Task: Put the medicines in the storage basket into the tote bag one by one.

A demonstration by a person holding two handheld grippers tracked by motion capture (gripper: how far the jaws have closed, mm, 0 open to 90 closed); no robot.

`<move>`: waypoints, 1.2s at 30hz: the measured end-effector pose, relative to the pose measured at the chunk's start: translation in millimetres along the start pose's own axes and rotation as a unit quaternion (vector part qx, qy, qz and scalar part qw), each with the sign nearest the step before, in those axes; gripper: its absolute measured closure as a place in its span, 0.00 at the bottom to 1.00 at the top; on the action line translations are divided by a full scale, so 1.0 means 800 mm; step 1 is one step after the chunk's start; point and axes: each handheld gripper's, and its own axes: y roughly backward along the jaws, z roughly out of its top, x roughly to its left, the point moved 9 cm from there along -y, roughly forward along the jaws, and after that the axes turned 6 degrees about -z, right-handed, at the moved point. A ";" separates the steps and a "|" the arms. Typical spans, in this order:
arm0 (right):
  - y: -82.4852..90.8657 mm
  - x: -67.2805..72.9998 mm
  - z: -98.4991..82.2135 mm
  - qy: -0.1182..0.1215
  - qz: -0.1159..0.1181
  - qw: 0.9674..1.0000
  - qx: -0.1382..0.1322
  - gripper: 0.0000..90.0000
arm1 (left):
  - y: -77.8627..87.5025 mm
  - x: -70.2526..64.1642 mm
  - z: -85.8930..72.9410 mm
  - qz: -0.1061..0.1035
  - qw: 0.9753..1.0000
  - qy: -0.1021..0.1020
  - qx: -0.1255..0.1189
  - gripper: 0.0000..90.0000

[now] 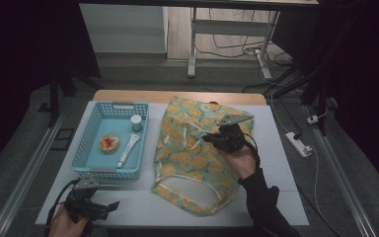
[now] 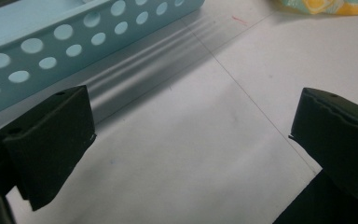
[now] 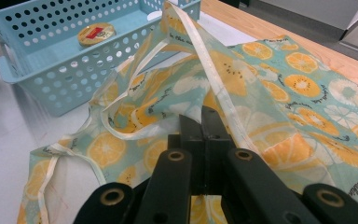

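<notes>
A fabric bag (image 1: 192, 163) printed with orange slices lies flat on the white table, its mouth toward the front edge. My right gripper (image 1: 208, 138) is over the middle of the bag. In the right gripper view the right gripper (image 3: 203, 119) has its jaws pressed together on a pale handle strap (image 3: 200, 42) of the bag (image 3: 307, 93), and the strap rises from them. My left gripper (image 1: 109, 205) rests near the table's front left corner, just in front of the blue basket (image 1: 106, 173). In its own view the left gripper (image 2: 191, 116) is open over bare table.
The blue perforated basket (image 3: 37, 70) left of the bag holds a round tin with a red label (image 1: 109, 143), a white tube (image 1: 128, 149) and a small white jar (image 1: 136, 122). A power strip (image 1: 298, 144) lies on the floor to the right. The basket wall (image 2: 74, 37) is close ahead of the left gripper.
</notes>
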 end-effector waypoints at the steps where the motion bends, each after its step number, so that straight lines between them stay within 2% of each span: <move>1: 0.000 0.000 0.000 0.001 0.001 1.000 0.000 1.00 | 0.000 0.000 0.000 0.000 1.000 0.001 -0.001 0.00; 11: -0.001 0.000 -0.002 0.005 -0.001 1.000 0.003 1.00 | 0.004 0.002 0.002 -0.003 1.000 0.011 -0.017 0.00; 21: -0.003 0.001 -0.004 0.004 0.003 1.000 0.006 1.00 | 0.010 0.000 0.005 -0.020 0.999 0.020 -0.037 0.00; 28: -0.003 0.002 -0.004 0.004 0.006 1.000 0.004 1.00 | 0.021 0.000 0.013 0.001 0.999 0.010 -0.051 0.00; 36: -0.007 0.003 -0.007 0.007 0.009 1.000 0.009 1.00 | 0.028 0.000 0.020 0.000 0.998 0.012 -0.054 0.00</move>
